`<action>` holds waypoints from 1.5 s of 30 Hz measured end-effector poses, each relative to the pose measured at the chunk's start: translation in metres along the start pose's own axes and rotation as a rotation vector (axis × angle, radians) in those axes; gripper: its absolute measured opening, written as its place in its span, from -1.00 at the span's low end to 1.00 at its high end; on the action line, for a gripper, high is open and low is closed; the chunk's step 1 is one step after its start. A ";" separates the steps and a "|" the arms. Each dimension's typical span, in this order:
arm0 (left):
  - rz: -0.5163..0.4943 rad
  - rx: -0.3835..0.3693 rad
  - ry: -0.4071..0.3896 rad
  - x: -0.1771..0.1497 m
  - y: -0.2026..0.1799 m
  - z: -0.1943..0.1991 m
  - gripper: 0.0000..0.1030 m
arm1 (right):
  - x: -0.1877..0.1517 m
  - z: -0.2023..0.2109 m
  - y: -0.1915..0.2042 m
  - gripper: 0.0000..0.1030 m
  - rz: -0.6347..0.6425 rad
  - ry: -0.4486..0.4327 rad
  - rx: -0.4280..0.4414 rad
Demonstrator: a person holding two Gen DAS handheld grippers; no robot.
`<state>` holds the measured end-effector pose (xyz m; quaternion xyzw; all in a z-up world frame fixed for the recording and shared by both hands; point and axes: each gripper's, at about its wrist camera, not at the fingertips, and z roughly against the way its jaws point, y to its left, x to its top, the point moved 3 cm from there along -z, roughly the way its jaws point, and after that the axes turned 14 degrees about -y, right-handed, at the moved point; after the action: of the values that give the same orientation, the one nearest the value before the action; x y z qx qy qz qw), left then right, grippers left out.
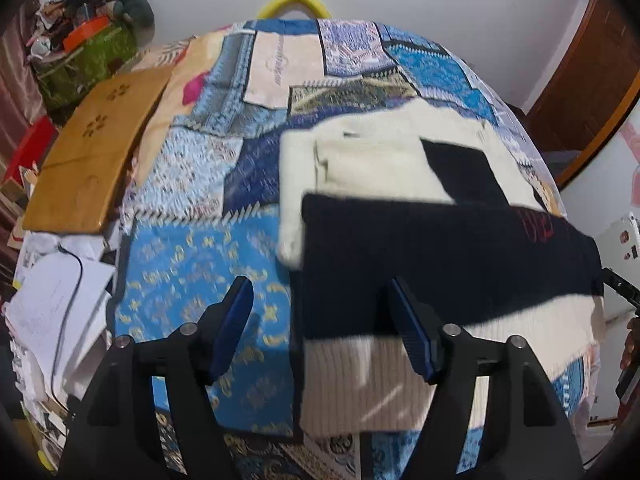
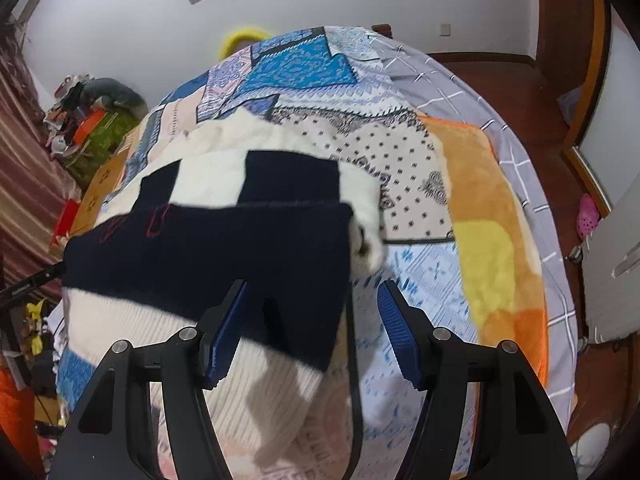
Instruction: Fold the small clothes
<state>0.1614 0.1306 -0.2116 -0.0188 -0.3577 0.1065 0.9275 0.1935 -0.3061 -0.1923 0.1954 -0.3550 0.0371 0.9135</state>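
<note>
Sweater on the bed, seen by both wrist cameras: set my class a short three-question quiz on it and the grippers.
1. True or false: the left gripper is clamped on the sweater.
2. Which colours make up the sweater? A) red and green B) navy and cream C) all yellow
3. Fill in: the sweater lies on a patchwork ____.

Key: 1 false, the jaws stand open and apart from the fabric, as do those of the right gripper; 2 B; 3 bedspread.
</note>
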 end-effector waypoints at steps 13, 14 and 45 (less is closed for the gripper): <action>0.103 -0.073 0.109 -0.049 0.002 -0.012 0.35 | -0.040 0.004 0.016 0.20 -0.033 0.055 0.065; 0.109 -0.078 0.110 -0.050 0.002 -0.013 0.35 | -0.042 0.004 0.017 0.20 -0.030 0.055 0.068; 0.011 -0.164 -0.161 0.052 -0.034 0.034 -0.86 | 0.046 0.014 0.064 -0.84 0.148 -0.163 0.157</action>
<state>0.1821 0.1067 -0.1481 -0.0879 -0.4383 0.0830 0.8907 0.2059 -0.2559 -0.1314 0.2419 -0.4374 0.1162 0.8583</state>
